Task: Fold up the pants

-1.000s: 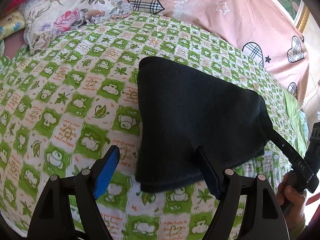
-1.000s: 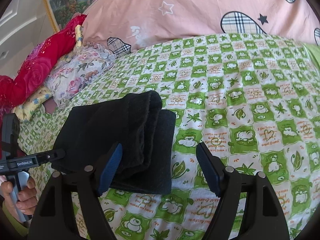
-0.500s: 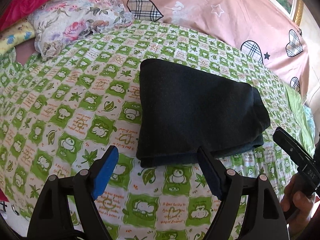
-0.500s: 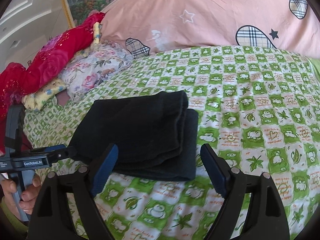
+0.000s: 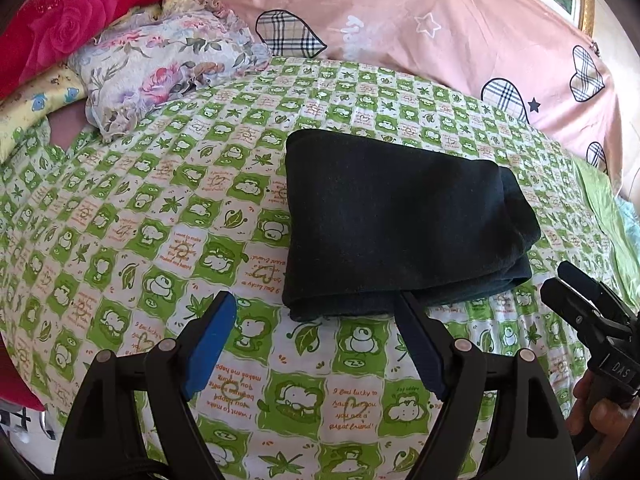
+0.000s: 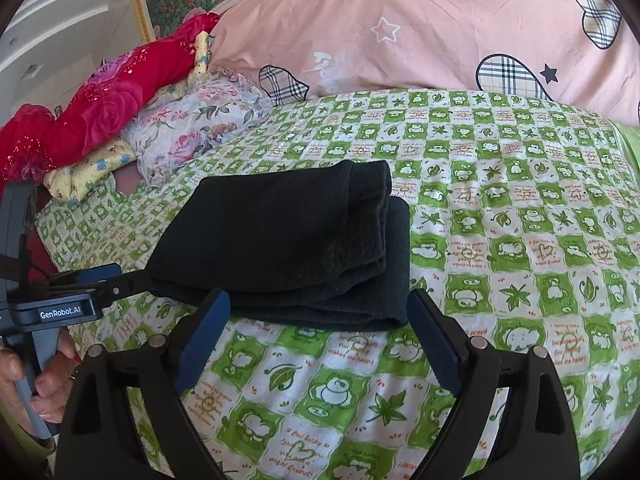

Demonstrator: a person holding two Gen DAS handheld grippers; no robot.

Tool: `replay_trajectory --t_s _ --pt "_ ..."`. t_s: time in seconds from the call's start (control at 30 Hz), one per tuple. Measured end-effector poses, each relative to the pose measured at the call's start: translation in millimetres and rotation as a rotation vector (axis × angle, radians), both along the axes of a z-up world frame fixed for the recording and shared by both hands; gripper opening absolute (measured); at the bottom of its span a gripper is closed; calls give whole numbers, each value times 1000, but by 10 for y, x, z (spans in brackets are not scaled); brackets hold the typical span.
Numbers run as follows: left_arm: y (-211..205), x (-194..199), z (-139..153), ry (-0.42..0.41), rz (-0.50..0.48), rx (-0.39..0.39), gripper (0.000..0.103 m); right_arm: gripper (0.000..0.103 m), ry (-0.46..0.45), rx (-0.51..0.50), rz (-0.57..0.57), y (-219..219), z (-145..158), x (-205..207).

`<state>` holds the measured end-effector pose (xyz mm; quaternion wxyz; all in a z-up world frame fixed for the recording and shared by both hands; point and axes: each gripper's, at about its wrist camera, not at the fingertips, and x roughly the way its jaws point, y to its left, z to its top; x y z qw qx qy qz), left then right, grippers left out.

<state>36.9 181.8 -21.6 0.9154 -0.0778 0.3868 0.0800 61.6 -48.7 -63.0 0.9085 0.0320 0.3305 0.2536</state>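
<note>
Left gripper (image 5: pixel 316 312) and right gripper (image 6: pixel 318 312): each shows its jaws spread wide and holding nothing, poised just short of the near edge of the pants (image 5: pixel 396 228). The pants (image 6: pixel 296 244) lie as a compact dark stack of several layers on the green checked bedsheet (image 5: pixel 168 216), flat and apart from the floral pillow (image 5: pixel 168 64) at far left. Judged from this, folding appears complete; at most a slight squaring of the offset bottom layer remains.

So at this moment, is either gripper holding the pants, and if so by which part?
Nothing is held. The left gripper and right gripper are both open, short of the folded black pants lying on the bed sheet.
</note>
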Motion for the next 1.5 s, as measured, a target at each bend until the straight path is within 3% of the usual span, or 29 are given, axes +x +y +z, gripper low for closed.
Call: replay_trajectory --t_s 0.77,1.5 --pt "-135 -46 -155 -33 6 105 86 99 -25 -59 -4 103 -164 -78" --pt "-119 -71 -211 -73 13 114 88 99 -50 -51 35 201 -227 -117"
